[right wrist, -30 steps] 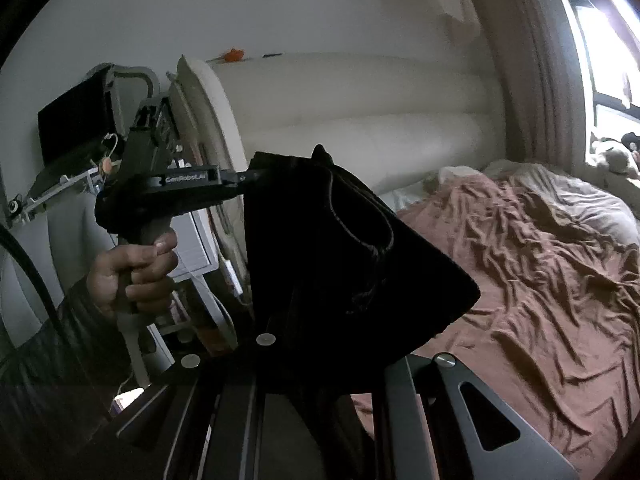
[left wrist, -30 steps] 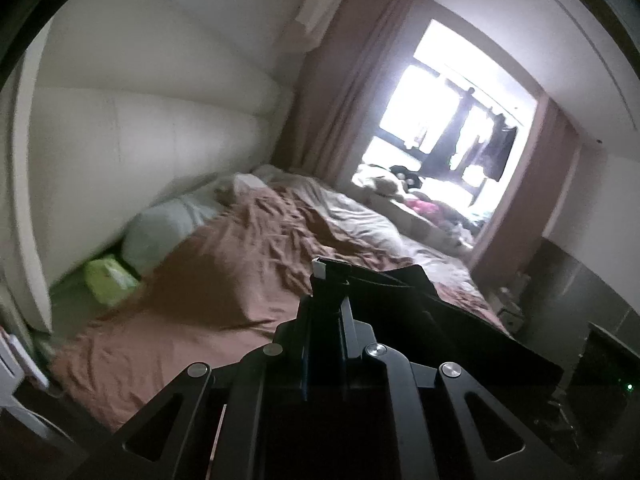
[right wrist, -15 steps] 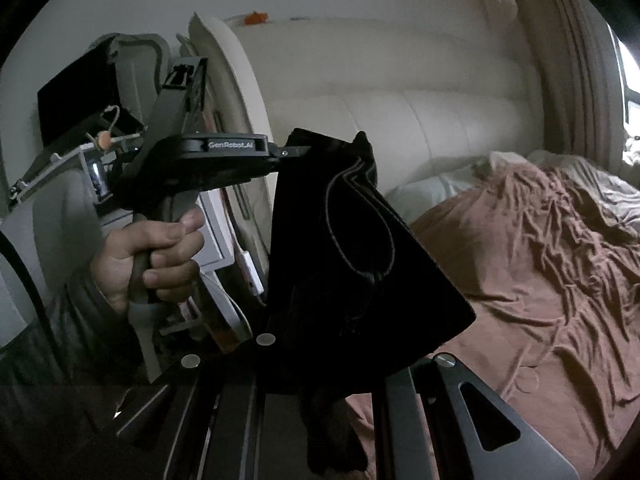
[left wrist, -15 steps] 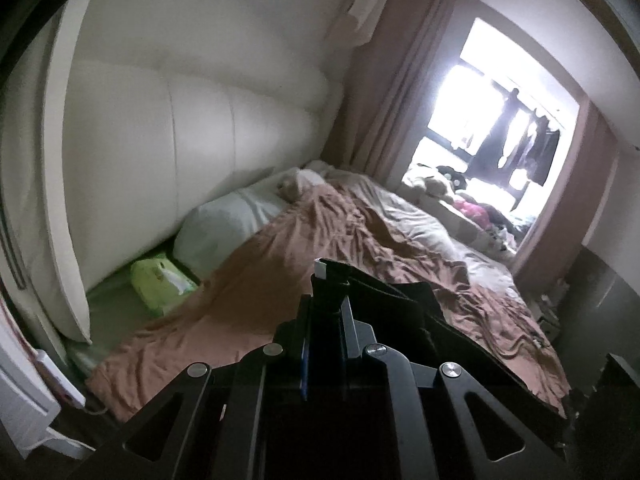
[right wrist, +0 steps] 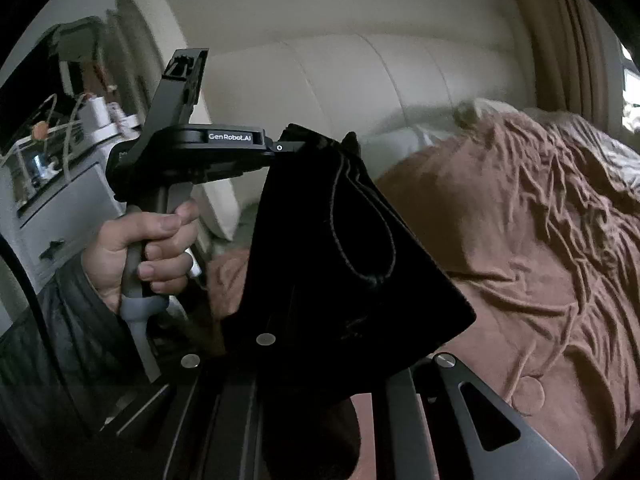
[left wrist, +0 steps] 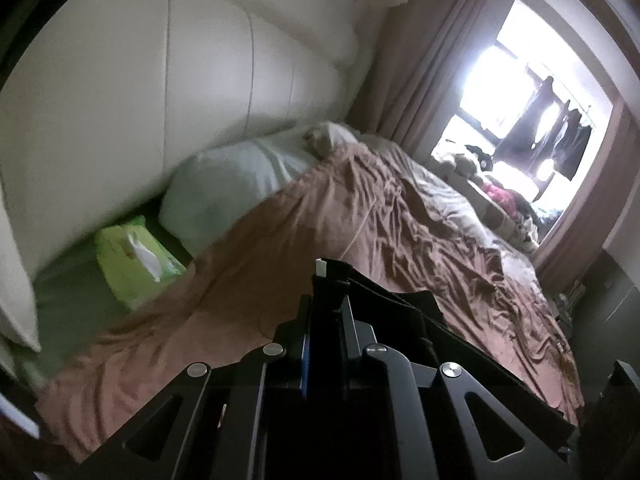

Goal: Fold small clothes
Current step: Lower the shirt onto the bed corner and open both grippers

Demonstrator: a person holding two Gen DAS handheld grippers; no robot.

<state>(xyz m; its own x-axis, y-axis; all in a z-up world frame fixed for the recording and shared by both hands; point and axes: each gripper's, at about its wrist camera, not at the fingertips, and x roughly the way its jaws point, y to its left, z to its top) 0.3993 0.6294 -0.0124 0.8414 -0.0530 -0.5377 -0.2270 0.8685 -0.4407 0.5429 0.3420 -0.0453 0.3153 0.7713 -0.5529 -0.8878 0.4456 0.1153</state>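
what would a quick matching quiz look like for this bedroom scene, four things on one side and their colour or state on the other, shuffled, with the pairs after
Things:
1. garment
2. blanket
3. tissue pack
4. pillow

Colour or state:
A. pale, propped against the cream headboard
B. black, held up in the air between the left gripper and the right gripper
C. green, lying flat beside the pillow
D. brown, spread wrinkled over the bed

Pairs: 1-B, 2-D, 3-C, 4-A
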